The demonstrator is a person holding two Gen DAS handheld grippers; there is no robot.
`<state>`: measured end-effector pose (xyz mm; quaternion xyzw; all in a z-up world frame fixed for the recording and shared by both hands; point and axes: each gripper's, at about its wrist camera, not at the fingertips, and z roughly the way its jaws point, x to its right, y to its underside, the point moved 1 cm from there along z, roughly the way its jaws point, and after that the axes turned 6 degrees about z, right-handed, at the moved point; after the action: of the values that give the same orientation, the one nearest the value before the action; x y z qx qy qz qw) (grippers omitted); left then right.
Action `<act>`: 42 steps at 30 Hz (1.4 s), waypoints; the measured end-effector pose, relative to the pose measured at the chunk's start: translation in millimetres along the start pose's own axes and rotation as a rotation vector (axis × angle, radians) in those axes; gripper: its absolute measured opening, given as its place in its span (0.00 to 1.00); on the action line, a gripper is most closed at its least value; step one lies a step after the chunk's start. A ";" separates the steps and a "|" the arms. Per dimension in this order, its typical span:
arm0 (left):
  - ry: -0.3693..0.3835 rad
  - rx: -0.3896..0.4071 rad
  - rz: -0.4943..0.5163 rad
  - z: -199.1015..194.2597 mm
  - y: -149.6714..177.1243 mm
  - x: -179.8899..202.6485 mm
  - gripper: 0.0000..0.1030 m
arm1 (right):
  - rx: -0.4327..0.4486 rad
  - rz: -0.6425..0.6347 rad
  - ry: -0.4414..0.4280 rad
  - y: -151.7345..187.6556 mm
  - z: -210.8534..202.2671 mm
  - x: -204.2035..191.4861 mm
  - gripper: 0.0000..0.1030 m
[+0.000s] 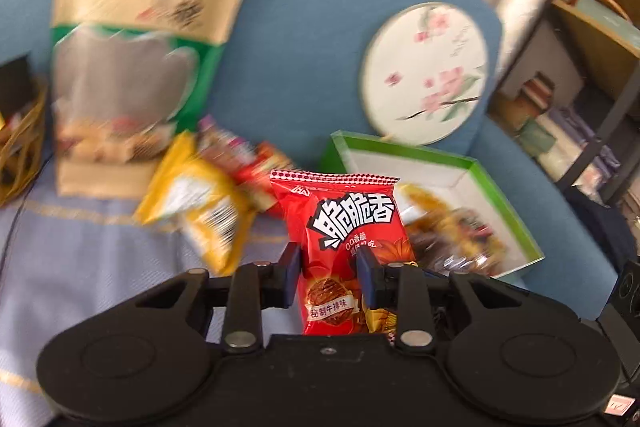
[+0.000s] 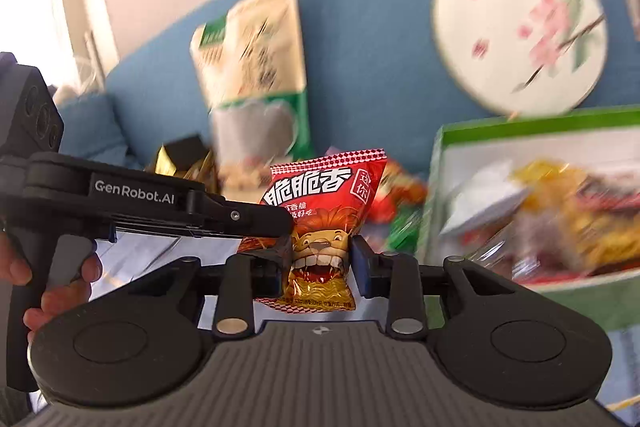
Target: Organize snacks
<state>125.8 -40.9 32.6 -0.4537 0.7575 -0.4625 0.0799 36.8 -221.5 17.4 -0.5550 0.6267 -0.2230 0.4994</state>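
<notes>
One red snack packet [image 1: 344, 251] stands between my two grippers, its long axis running up the frame, crimped top edge uppermost and the printed characters reading upright. In the left wrist view it sits at lower centre, and my left gripper [image 1: 329, 267] is clenched on its lower half, a blue pad pressed to each side. In the right wrist view the same packet [image 2: 324, 223] shows its lion face, again upright at centre; my right gripper [image 2: 320, 263] brackets its lower part, the right pad against the wrapper's edge, though the left gripper's black body crosses in front of the other pad and I cannot tell whether this grip is closed.

Behind the packet, to the left in the left view, lie a yellow packet [image 1: 200, 211] and more blurred wrappers. To the right sits a green-rimmed box [image 1: 516, 207] with snacks inside. Farther back, a tall beige and green bag [image 1: 152, 27] leans on the blue sofa [image 1: 304, 27] at upper left, and a round floral fan [image 1: 424, 71] stands at upper right.
</notes>
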 end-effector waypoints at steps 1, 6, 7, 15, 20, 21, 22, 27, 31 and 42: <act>0.011 0.007 0.012 3.7 -5.1 8.3 0.56 | 0.021 0.000 0.014 -4.2 -5.2 4.3 0.54; 0.080 0.027 0.065 29.2 -25.8 50.2 0.55 | 0.122 0.057 0.095 -23.1 -35.3 32.5 0.53; 0.094 0.025 0.072 35.8 -29.3 58.6 0.55 | 0.139 0.072 0.115 -26.2 -40.3 37.7 0.53; 0.179 0.007 0.116 82.6 -41.4 108.9 0.55 | 0.231 0.165 0.269 -38.5 -67.1 81.7 0.50; 0.206 -0.030 0.095 109.5 -36.7 123.5 0.55 | 0.253 0.232 0.345 -36.6 -71.4 106.5 0.45; 0.207 -0.035 0.089 113.8 -35.9 124.7 0.55 | 0.252 0.241 0.355 -35.5 -71.9 109.8 0.45; 0.208 -0.039 0.083 118.4 -35.3 125.5 0.56 | 0.251 0.250 0.364 -34.6 -71.7 113.1 0.45; 0.141 -0.043 0.051 126.8 -32.2 116.5 1.00 | 0.239 0.188 0.535 -29.9 -56.7 118.6 0.57; 0.093 0.003 0.079 99.7 -30.6 102.2 1.00 | 0.235 0.127 0.555 -30.0 -60.2 110.6 0.60; -0.009 0.034 0.006 13.3 13.7 46.7 1.00 | 0.162 -0.073 0.425 -22.2 -38.2 72.2 0.47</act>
<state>97.7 -82.6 28.4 -0.4521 0.7506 -0.4729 0.0923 22.2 -304.7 23.9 -0.4761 0.6774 -0.4023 0.3905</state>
